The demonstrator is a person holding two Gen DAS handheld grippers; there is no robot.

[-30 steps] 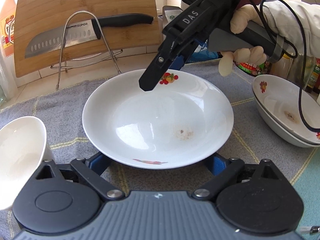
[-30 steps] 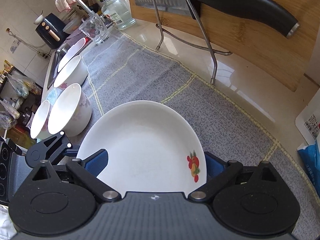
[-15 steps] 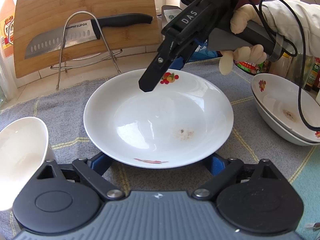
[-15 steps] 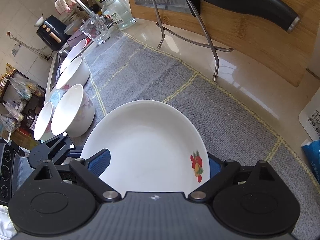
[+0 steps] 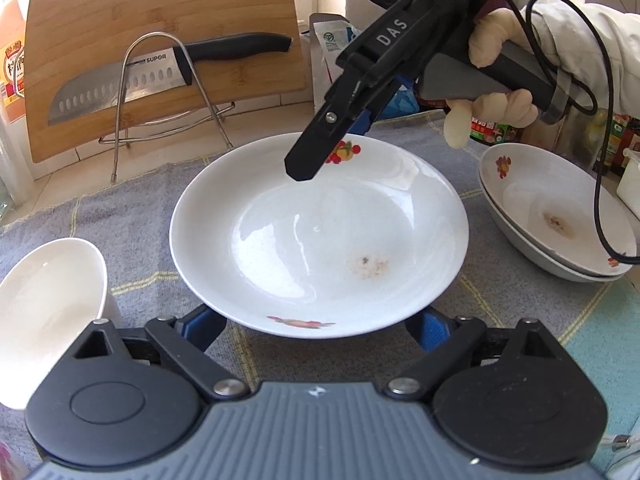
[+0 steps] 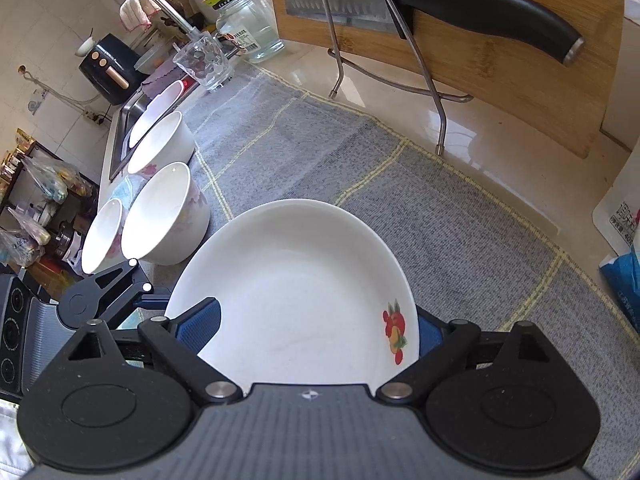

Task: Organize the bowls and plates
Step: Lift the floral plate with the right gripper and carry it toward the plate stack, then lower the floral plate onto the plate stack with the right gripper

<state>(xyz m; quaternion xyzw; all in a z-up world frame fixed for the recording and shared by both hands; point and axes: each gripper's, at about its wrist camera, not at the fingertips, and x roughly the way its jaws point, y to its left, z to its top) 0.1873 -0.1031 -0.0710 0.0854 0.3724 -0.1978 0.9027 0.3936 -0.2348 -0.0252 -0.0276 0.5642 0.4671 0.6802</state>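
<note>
A small white bowl stands at the left edge of the grey checked cloth that covers the tabletop. Behind it a wooden cutting board leans upright, with a black-handled kitchen knife lying across a wire rack in front of it.

In the middle of the cloth sits the white shallow plate with fruit prints, a brownish stain on its bottom. The left hand-held gripper has its jaws spread at the plate's near rim, and the blue pads disappear under the edge. I cannot tell whether they press on it.

The right hand-held gripper, held in a gloved hand, points down at the far rim. Its jaws are apart: one finger is over the inside of the plate and the other is outside the rim.

At the right, two more white fruit-print plates are stacked.
</note>
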